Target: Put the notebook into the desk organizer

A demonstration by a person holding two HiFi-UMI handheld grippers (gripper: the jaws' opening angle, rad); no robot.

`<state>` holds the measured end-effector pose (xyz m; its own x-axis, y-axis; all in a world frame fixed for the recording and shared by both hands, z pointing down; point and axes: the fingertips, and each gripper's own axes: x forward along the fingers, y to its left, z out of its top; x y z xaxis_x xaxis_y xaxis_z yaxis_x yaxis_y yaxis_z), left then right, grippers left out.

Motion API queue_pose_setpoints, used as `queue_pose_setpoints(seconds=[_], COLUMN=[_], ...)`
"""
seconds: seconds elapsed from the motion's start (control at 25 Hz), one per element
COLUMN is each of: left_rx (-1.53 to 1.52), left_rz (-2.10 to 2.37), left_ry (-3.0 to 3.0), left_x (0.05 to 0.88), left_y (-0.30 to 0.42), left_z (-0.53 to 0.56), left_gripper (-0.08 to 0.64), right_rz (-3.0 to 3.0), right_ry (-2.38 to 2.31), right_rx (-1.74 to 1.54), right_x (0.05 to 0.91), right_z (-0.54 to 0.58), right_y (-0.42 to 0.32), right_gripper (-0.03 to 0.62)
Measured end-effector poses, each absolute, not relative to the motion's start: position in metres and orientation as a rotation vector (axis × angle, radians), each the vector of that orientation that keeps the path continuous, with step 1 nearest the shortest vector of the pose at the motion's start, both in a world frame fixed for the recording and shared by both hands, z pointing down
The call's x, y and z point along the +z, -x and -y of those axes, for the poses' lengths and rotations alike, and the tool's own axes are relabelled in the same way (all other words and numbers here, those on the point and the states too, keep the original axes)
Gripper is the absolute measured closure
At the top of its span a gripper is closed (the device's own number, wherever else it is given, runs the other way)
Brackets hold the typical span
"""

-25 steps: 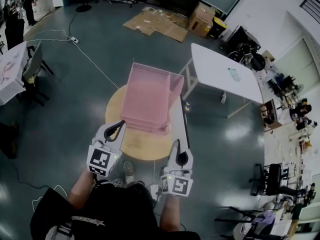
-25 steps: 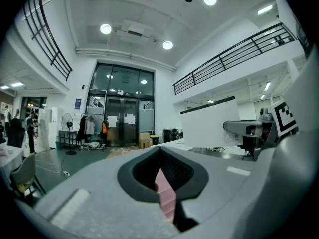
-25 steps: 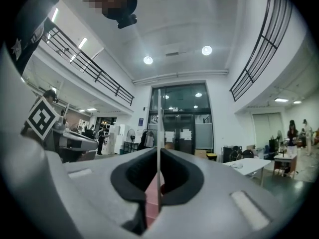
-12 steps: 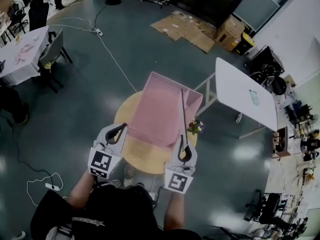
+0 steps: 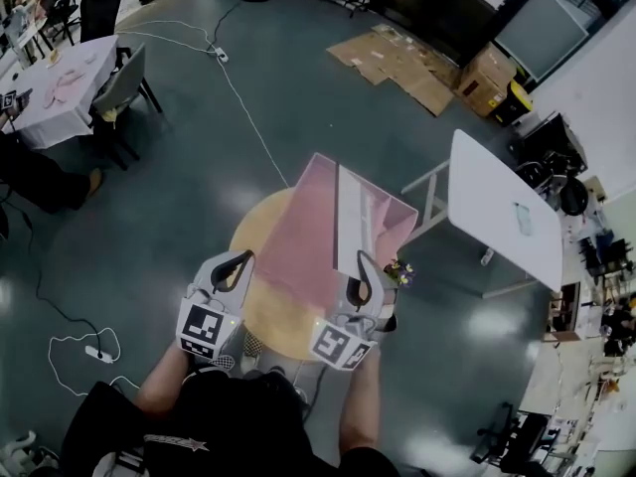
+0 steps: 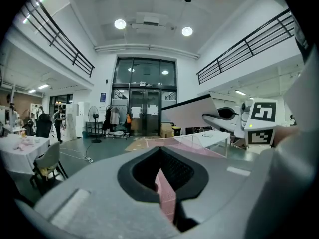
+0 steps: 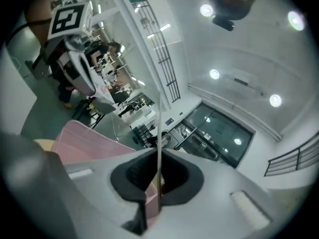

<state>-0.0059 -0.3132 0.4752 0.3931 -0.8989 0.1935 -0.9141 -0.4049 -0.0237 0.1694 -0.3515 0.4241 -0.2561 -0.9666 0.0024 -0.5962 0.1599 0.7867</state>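
The pink desk organizer (image 5: 294, 235) stands on a round yellow table (image 5: 266, 318). My right gripper (image 5: 363, 278) is shut on the lower edge of the thin grey notebook (image 5: 358, 222) and holds it up on edge, tilted over the organizer's right side. In the right gripper view the notebook (image 7: 159, 148) shows as a thin line between the closed pads, with the organizer (image 7: 84, 141) below left. My left gripper (image 5: 235, 264) hovers at the organizer's near left corner, shut and holding nothing. The left gripper view shows the notebook (image 6: 192, 114) raised at the right.
A small flower pot (image 5: 400, 271) sits at the round table's right edge, close to the right gripper. A white table (image 5: 502, 212) stands to the right. Flattened cardboard (image 5: 397, 63) and a cable lie on the floor beyond. A chair (image 5: 124, 87) stands far left.
The notebook was seen edge-on beside the organizer's right wall; it now tilts left, showing its face above the organizer. The right gripper turned with it. The left gripper kept its place.
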Motion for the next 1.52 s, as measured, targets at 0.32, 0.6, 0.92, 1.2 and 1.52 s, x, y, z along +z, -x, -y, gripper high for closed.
queue_pose_setpoints(seconds=[0.32,0.6,0.92,1.2,1.52], left_rx=[0.288,0.296,0.32,0.334,0.347], left_rz=[1.707,1.735,1.745,1.735,1.734], left_ry=[-2.482,-2.437,-2.397,-2.373,-2.36], left_x=[0.49,0.497,0.505,0.512,0.515], left_y=[0.01,0.015,0.026,0.032,0.037], left_z=[0.324,0.327,0.326,0.326,0.325], left_gripper=[0.551,0.551,0.551,0.551,0.551], right_rz=[1.765,1.696,1.612,1.582,1.524], right_ry=[-1.215,-1.006,-0.84,-0.694,-0.585], right_rx=[-1.027,-0.929,-0.909,-0.831,-0.822], right_x=[0.47,0.518,0.554,0.579,0.596], right_z=[0.393,0.418,0.423,0.426,0.427], right_y=[-0.15,-0.142,-0.132,-0.132,-0.134], right_gripper=[0.578,0.578,0.577,0.557,0.538])
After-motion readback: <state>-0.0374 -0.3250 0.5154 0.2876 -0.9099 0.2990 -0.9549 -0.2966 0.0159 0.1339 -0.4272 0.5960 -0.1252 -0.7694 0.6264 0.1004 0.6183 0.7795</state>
